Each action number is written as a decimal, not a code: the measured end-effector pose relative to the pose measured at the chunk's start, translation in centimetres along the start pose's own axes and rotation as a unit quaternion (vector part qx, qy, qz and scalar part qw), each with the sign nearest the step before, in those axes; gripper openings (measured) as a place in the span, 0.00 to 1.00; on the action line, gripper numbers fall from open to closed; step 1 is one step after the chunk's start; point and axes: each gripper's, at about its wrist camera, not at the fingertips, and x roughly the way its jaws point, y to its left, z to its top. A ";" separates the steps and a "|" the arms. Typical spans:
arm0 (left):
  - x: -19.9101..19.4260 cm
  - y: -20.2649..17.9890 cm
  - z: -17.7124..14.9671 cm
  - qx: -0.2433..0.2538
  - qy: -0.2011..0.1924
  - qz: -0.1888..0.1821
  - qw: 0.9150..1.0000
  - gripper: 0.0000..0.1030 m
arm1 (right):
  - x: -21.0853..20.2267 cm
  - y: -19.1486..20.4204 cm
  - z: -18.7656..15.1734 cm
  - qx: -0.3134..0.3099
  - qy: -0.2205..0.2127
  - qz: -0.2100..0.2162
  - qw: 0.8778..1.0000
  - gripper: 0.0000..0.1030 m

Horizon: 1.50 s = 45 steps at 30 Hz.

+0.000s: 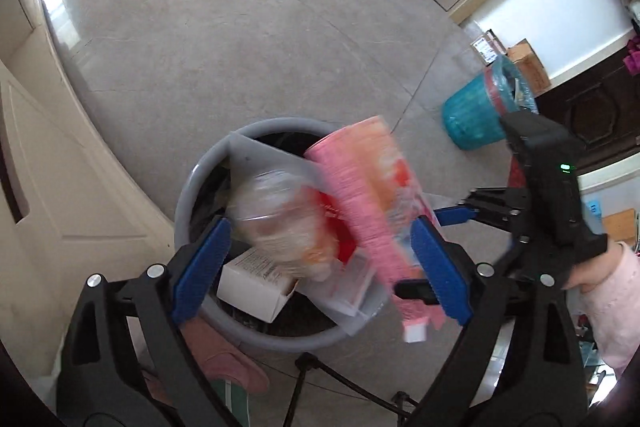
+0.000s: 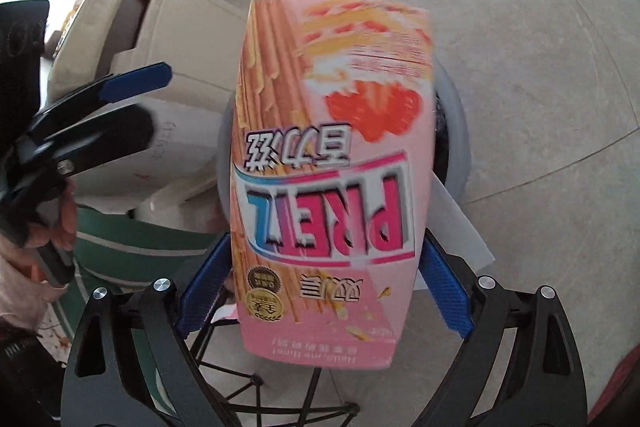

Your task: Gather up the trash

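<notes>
Grey tiled floor (image 1: 248, 27), cream cabinet doors round the edges, a teal bin with a liner (image 1: 478, 107) off to the side, well apart from the action. Main target is the grey round bin (image 1: 188, 195) directly below both grippers; it already holds a white carton (image 1: 256, 283) and some paper scraps.

Left gripper (image 1: 320, 259) hangs over the bin mouth with its blue pads spread wide. A clear plastic wrapper (image 1: 280, 223) with red and orange print sits blurred between the jaws, not pressed by either pad, so it looks released and dropping into the bin. No grip there.

Right gripper (image 2: 324, 287) points down at the same bin and carries the pink snack box (image 2: 332, 163), upside down, long side up toward the lens. Both blue pads sit against the box's lower edges, so I read it as closed on the box, though blur makes the contact a bit hard to confirm. In the left wrist view the box (image 1: 368, 195) hangs tilted over the bin rim, part above the opening, part over the edge. A person's hand in a pink sleeve (image 1: 612, 287) holds that gripper's handle.

Step in hand: dumping, wrapper first, box next. Judgement: the next move calls for bringing the box more squarely over the opening before the jaws spread, since its lower end sits near the rim and could tip out onto the floor.
</notes>
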 end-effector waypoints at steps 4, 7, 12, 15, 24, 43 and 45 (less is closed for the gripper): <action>-2.4 -0.9 -0.2 0.019 -0.018 -0.016 1.000 0.86 | 0.6 0.2 -0.8 -0.006 -0.003 0.003 1.000 0.87; -4.2 -1.8 -0.5 0.039 -0.024 -0.017 0.999 0.86 | 0.4 0.7 -0.2 -0.013 -0.007 -0.001 1.000 0.87; -7.1 -3.2 -0.9 0.068 -0.048 0.010 0.996 0.90 | -0.5 1.6 0.9 -0.019 -0.023 -0.002 1.000 0.87; -8.2 -3.4 -1.0 0.061 -0.062 0.012 0.996 0.90 | -2.9 1.0 0.6 -0.028 -0.031 -0.002 0.999 0.87; -13.7 -3.4 -2.0 0.057 -0.105 0.027 0.992 0.93 | -9.3 4.8 0.8 -0.075 -0.071 0.031 0.994 0.87; -32.6 1.2 -9.2 0.008 -0.271 0.195 0.943 0.94 | -17.1 28.7 6.0 -0.299 -0.143 0.051 0.942 0.87; -34.3 2.2 -10.4 -0.007 -0.284 0.213 0.935 0.94 | -16.5 30.8 6.6 -0.313 -0.137 0.053 0.938 0.87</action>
